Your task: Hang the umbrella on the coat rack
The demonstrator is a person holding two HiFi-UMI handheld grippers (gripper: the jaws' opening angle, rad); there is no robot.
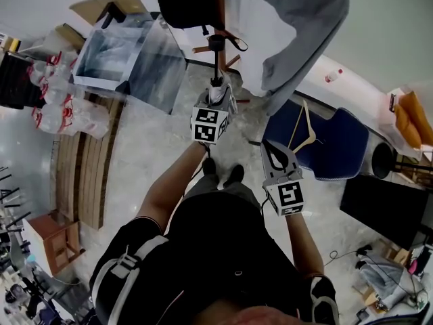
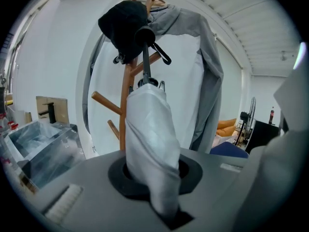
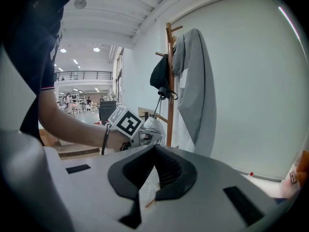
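Observation:
My left gripper is shut on the folded white umbrella, whose cloth is pinched between the jaws. The umbrella's shaft rises to a black handle with a strap, close in front of the wooden coat rack. A black cap or bag and a grey garment hang on the rack. In the head view the handle stands next to the rack's pole. My right gripper is lower and to the right, shut, with nothing between its jaws.
A blue chair with a wooden hanger on it stands to the right. At the left are a clear plastic box, filled bags and a wooden bench. A black stool is at far right.

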